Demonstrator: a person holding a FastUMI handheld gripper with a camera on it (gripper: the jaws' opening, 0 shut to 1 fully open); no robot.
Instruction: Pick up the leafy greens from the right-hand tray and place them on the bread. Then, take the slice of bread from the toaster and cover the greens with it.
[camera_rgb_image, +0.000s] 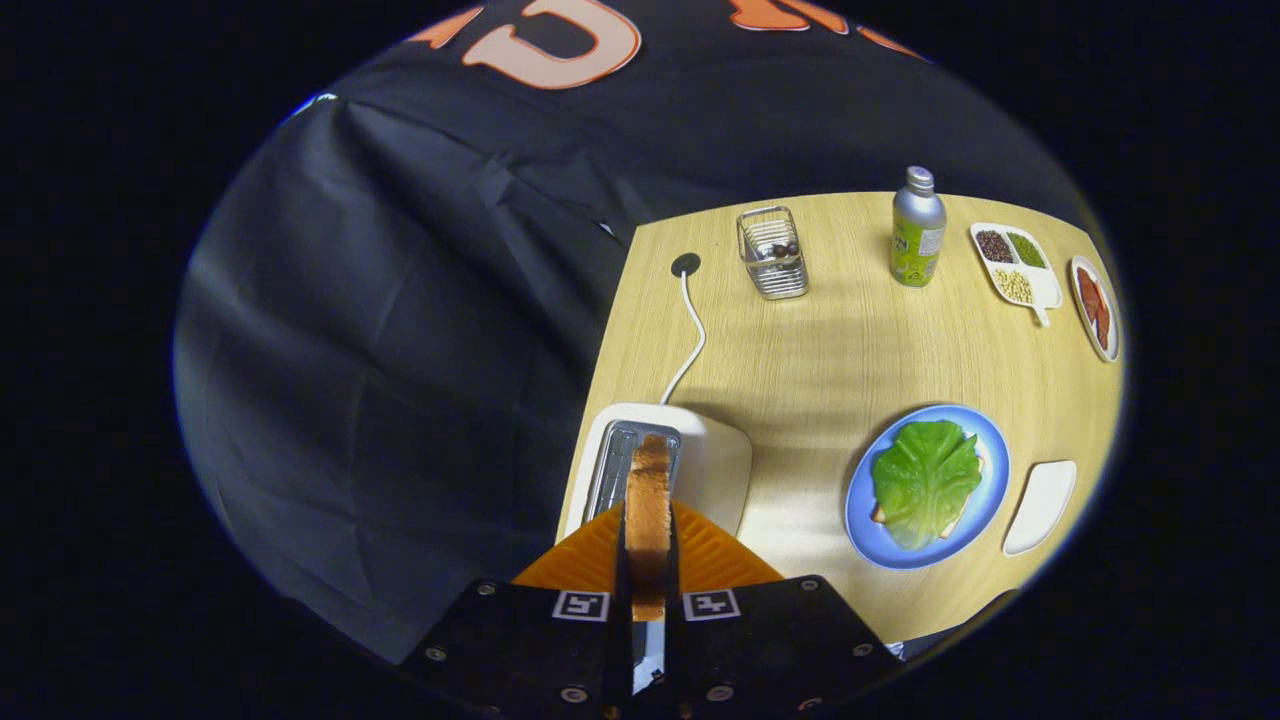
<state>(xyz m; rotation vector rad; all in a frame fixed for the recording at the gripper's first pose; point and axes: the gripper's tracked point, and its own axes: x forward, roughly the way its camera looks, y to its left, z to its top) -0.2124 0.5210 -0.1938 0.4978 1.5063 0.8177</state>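
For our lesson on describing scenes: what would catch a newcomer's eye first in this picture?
First, the slice of bread clamped upright between the fingers of the claw, just above the white toaster at the table's near corner. Next, the bright green lettuce leaf lying over bread on the blue plate, to the right of the toaster.

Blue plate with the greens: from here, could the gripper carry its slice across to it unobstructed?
Probably yes. The gripper is shut on the bread slice above the toaster; bare tabletop lies between it and the blue plate.
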